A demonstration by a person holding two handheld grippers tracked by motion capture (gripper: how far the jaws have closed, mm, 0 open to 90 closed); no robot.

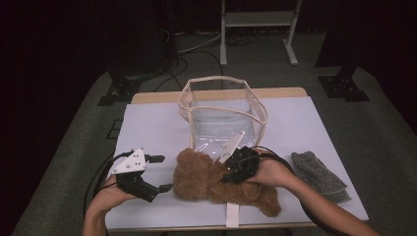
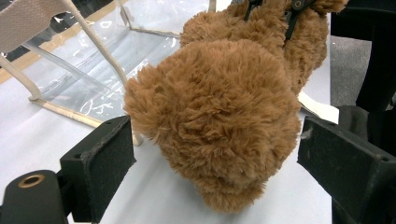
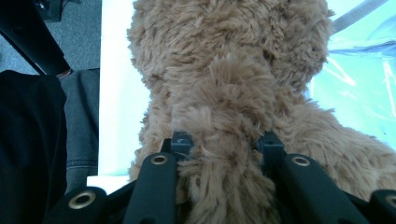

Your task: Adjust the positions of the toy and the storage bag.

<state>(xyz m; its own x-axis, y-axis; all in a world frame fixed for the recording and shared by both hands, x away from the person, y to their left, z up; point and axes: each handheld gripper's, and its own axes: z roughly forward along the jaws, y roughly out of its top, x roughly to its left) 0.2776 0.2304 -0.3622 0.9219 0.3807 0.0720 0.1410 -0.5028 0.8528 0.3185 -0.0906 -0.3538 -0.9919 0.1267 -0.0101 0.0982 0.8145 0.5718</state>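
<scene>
My right gripper (image 3: 219,144) clenches the teddy bear (image 1: 216,182) at its middle, my left gripper (image 2: 210,154) hangs released around its head; next, I judge, lift it into the clear bag (image 1: 223,110).

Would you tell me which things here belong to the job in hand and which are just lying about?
In use:
- brown teddy bear, pinched by the right gripper
- left gripper, open around the bear's head
- clear bag, open, beside the bear

Lying about:
- grey cloth
</scene>
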